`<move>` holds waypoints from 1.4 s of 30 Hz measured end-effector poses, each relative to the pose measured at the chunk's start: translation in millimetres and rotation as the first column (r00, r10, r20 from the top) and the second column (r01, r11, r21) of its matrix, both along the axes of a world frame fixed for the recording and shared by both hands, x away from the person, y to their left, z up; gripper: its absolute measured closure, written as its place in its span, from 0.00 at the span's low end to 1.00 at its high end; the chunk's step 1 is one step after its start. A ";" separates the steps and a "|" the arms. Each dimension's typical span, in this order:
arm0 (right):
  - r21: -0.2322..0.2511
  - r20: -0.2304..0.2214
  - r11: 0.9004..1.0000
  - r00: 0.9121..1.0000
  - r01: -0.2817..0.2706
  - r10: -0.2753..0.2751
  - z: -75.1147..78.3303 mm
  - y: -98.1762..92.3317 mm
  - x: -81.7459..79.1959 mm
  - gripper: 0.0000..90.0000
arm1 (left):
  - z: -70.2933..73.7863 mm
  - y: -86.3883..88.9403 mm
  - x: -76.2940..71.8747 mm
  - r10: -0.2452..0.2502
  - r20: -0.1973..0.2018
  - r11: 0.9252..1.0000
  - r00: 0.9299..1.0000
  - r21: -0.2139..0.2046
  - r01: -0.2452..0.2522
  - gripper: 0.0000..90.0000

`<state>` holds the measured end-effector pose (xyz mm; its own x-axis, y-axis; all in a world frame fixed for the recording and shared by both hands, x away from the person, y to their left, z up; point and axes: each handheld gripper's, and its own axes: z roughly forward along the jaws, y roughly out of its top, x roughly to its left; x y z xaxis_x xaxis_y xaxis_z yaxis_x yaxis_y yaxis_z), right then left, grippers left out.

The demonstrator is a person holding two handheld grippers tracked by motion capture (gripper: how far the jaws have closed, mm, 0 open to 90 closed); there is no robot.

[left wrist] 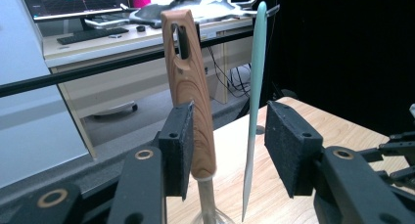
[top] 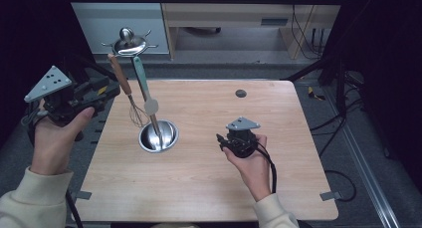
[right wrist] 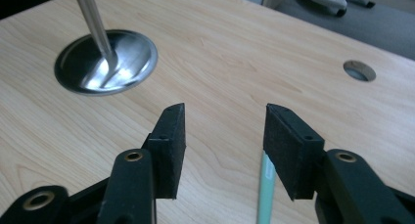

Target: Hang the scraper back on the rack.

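Over on the left of the high view, the left gripper (top: pixel 112 91) is held up off the table's (top: pixel 209 188) edge, pointing at the utensils that hang from a steel rack top (top: pixel 130 44). The whisk (top: pixel 121 78), with its wooden handle, hangs nearest to it, and a spatula (top: pixel 141 76) with a pale green handle hangs just to the right. Below them a round steel dish (top: pixel 141 138) sits on the table with the rack's steel rod (top: pixel 155 123) standing in it; nothing else lies in the dish. Farther right, the right gripper (top: pixel 221 141) is low over bare wood, well apart from the dish, with a small round hole (top: pixel 241 93) in the tabletop beyond it.

The left gripper view adds what the high view cannot show. Both handles stand between the jaws of the left gripper (left wrist: pixel 227 136): the whisk (left wrist: pixel 193 111) rests against the left-hand pad, while the spatula (left wrist: pixel 254 87) hangs free, near the other pad but not touching it. So the jaws are unclenched, not yet pinching either handle.

The right gripper view shows the right gripper (right wrist: pixel 222 136) with jaws apart and nothing between them, the dish (right wrist: pixel 142 62) and rod (right wrist: pixel 95 23) up left, the hole (right wrist: pixel 359 70) at right, and a pale green stick (right wrist: pixel 265 194) on the wood under the right-hand jaw.
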<state>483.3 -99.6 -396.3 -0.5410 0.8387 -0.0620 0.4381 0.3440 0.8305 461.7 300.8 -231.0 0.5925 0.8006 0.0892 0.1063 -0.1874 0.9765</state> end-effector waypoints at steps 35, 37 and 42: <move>-0.011 -0.091 0.985 0.981 0.171 -0.171 -37.8 -48.2 10.5 0.42 | 26.1 -7.9 13.0 0.042 0.054 0.998 0.998 -0.039 -0.040 1.00; -0.008 -0.094 0.984 0.980 0.177 -0.177 -37.7 -48.7 10.0 0.42 | 26.4 -8.8 14.8 0.042 0.053 0.998 0.998 -0.038 -0.040 1.00; -0.010 -0.092 0.984 0.980 0.177 -0.177 -38.3 -50.1 9.9 0.42 | 27.1 -10.3 17.5 0.060 0.060 0.998 0.996 -0.029 -0.058 1.00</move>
